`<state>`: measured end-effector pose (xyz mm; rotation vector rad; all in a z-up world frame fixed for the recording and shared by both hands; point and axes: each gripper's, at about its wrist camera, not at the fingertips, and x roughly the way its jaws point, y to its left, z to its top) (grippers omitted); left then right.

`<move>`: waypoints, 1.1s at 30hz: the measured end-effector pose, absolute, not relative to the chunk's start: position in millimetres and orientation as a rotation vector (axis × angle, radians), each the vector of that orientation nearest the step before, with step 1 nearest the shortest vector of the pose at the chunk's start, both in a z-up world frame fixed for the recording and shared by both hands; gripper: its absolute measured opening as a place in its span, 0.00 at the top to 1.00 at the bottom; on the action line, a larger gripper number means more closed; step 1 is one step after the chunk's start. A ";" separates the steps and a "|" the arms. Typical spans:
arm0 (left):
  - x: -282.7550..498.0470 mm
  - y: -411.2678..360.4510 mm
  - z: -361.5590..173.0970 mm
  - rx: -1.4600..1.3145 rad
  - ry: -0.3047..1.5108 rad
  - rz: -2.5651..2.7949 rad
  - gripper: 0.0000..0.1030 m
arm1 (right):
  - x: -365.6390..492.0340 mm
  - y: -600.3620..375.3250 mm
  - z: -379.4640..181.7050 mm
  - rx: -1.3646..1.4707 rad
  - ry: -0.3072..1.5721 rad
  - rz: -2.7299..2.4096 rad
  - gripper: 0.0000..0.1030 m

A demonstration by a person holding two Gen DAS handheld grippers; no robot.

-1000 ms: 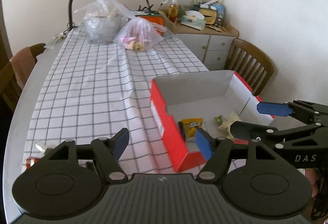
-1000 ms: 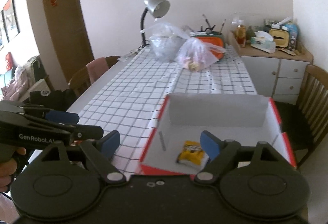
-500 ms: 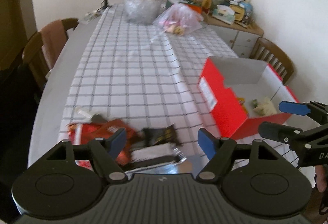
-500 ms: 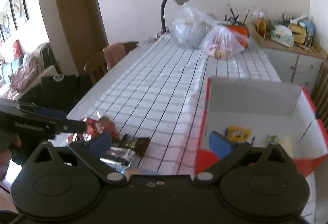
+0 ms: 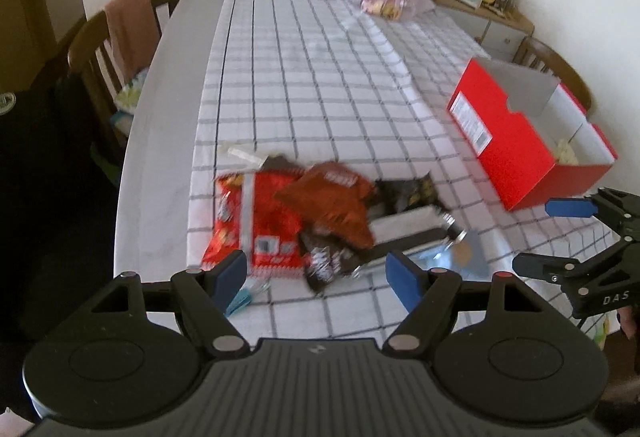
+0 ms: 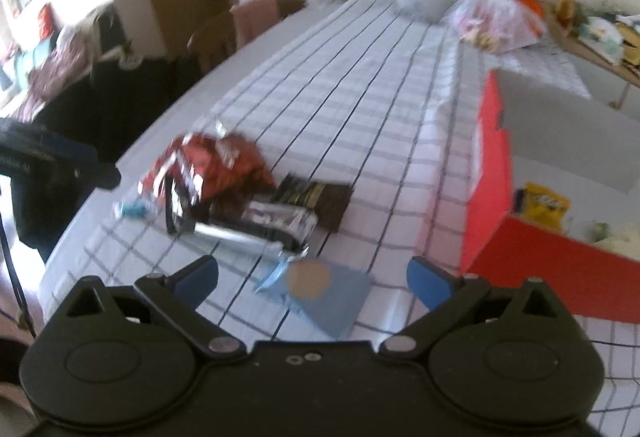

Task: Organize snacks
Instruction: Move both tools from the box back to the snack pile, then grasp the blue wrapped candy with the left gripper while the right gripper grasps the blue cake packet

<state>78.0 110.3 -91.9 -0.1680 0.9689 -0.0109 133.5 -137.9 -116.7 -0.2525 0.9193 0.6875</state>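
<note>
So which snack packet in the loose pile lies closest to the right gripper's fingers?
The flat blue packet with the tan circle, lying just ahead of the open right gripper; the silver, brown and red packets sit farther off.

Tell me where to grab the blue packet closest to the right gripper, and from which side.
Take the blue packet by its near corner, coming down from above with the open right gripper. It lies flat on the tablecloth, apart from the snack pile, so a finger probably has to slide under that free edge.
</note>
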 end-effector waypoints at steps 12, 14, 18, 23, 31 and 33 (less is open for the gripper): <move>81.1 140.6 -138.8 -0.161 1.086 -0.004 0.26 | 148.6 -100.8 -166.5 -0.612 0.943 0.854 0.15; 83.9 141.9 -143.7 -0.156 1.100 -0.016 0.26 | 154.2 -97.4 -169.4 -0.660 0.941 0.884 0.21; 90.1 143.9 -152.9 -0.159 1.126 -0.039 0.26 | 166.1 -92.8 -173.8 -0.690 0.964 0.945 0.24; 97.5 148.7 -162.5 -0.158 1.155 -0.060 0.26 | 173.2 -89.0 -177.0 -0.679 0.998 1.006 0.29; 112.4 162.2 -176.1 -0.157 1.189 -0.057 0.40 | 175.5 -91.1 -175.7 -0.622 1.023 0.990 0.39; 113.9 161.7 -176.2 -0.144 1.188 -0.064 0.41 | 173.1 -91.5 -175.2 -0.607 1.026 0.975 0.44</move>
